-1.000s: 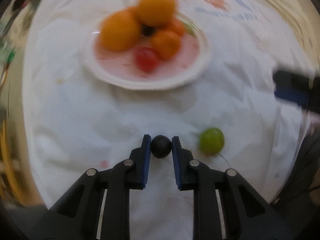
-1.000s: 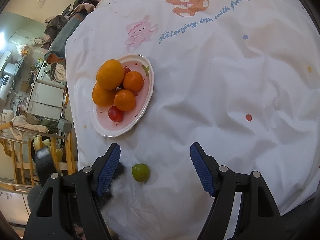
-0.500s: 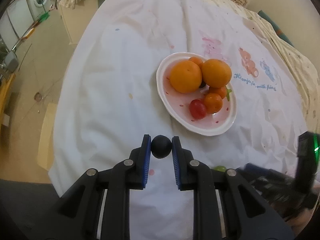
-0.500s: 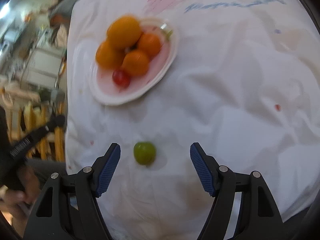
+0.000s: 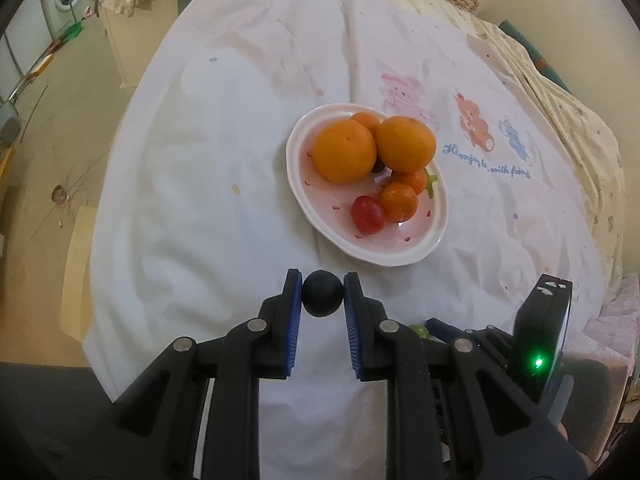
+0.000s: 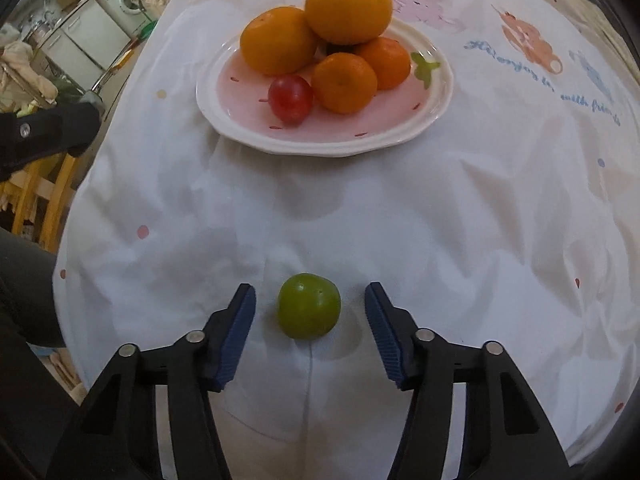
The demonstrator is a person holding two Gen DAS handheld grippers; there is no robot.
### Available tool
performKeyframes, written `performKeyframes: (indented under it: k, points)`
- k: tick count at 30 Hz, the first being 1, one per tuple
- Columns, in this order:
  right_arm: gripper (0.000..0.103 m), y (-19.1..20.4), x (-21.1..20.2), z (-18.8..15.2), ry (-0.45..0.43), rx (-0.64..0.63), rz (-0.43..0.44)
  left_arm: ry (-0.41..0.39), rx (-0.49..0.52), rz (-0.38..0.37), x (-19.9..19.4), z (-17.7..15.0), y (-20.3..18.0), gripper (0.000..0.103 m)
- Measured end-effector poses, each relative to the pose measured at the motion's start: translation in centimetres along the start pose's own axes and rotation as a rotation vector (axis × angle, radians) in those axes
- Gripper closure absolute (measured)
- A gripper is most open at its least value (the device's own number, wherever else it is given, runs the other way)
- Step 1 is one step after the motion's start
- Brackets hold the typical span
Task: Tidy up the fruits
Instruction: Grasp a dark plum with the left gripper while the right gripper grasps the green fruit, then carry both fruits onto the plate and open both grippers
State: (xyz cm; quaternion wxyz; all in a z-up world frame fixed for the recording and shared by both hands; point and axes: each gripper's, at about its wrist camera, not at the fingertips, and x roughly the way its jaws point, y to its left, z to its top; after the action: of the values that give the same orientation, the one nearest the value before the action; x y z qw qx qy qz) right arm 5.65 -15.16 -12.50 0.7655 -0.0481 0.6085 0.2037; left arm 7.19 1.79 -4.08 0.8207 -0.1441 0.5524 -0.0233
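— Both grippers tilt steeply down. Our left gripper [image 5: 322,299] pinches a dark round fruit [image 5: 322,298] above the cloth, just short of the plate [image 5: 434,240].

— Our right gripper [image 6: 310,310] has just been narrowing around the green fruit [image 6: 309,306], pads clear, stem end facing us; it lies on the white printed tablecloth [image 6: 440,220]. Kitchen appliances [image 6: 100,28] stand beyond.

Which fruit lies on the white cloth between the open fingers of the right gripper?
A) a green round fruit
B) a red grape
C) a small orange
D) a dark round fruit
A: in the right wrist view the green round fruit sits on the cloth between the right gripper fingers, which have just been closing but do not touch it yet.
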Motion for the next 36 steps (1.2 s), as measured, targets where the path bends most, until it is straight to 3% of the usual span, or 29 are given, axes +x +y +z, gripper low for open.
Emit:
performKeyframes:
  k: [3, 8, 12, 20, 25, 27, 30, 36]
  points:
    - [0.065, 0.2, 0.0, -0.1, -0.001, -0.014, -0.015, -0.004, -0.001, 0.009, 0.0, 0.0, 0.1, 0.086]
    - [0.071, -0.4, -0.5, -0.1, -0.007, 0.001, -0.006, -0.002, -0.005, 0.02, 0.2, 0.0, 0.2, 0.086]
    - [0.071, -0.8, -1.6, 0.1, -0.035, 0.025, 0.044, -0.026, 0.022, 0.05, 0.0, 0.0, -0.1, 0.086]
    - [0.072, -3.3, -6.9, 0.8, -0.184, 0.131, 0.191, -0.019, 0.01, 0.075, 0.3, 0.2, 0.6, 0.086]
    - [0.071, -4.5, -9.5, 2.6, -0.259, 0.176, 0.263, -0.03, 0.058, 0.024, 0.2, 1.4, -0.1, 0.085]
    - [0.072, -4.9, -10.0, 3.2, -0.273, 0.187, 0.28, -0.04, 0.092, -0.022, 0.1, 2.1, -0.6, 0.085]
    - [0.071, -5.6, -10.1, 4.5, -0.285, 0.2, 0.294, -0.056, 0.138, 0.003, 0.7, 3.1, -1.4, 0.085]
    - [0.071, -7.0, -8.3, 6.9, -0.263, 0.219, 0.319, -0.004, 0.16, 0.036, 3.7, 4.6, -2.1, 0.085]
